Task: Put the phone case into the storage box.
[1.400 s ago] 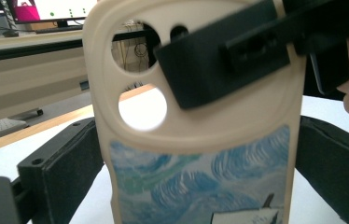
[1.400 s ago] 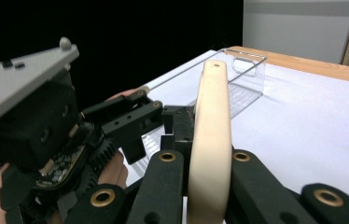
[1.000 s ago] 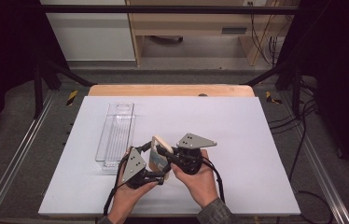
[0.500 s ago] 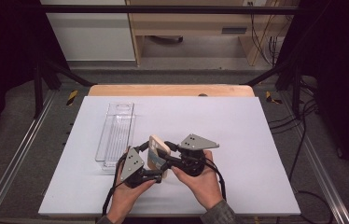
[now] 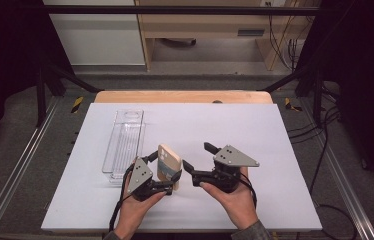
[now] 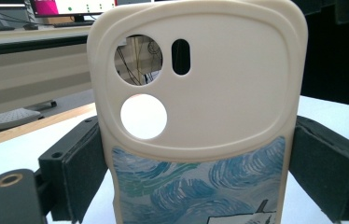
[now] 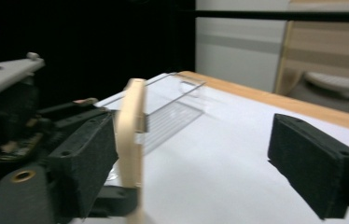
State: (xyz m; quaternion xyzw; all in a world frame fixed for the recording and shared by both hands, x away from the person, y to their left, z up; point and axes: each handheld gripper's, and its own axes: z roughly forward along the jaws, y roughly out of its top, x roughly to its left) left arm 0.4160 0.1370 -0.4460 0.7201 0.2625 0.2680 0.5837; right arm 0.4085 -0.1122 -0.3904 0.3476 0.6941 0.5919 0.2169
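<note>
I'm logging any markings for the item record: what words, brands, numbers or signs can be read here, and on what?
None can be read. The phone case, gripped by the left gripper, bears only a blue swirl picture, no lettering. The monitor behind shows coloured shapes too small to read. The clear plastic tray and the right gripper carry no visible text.

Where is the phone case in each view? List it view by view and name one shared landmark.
High view: phone case left of centre, upright in the left gripper.
Left gripper view: phone case centre, clamped between both pads.
Right gripper view: phone case edge-on, left of centre.
Shared landmark: clear plastic tray.
</note>
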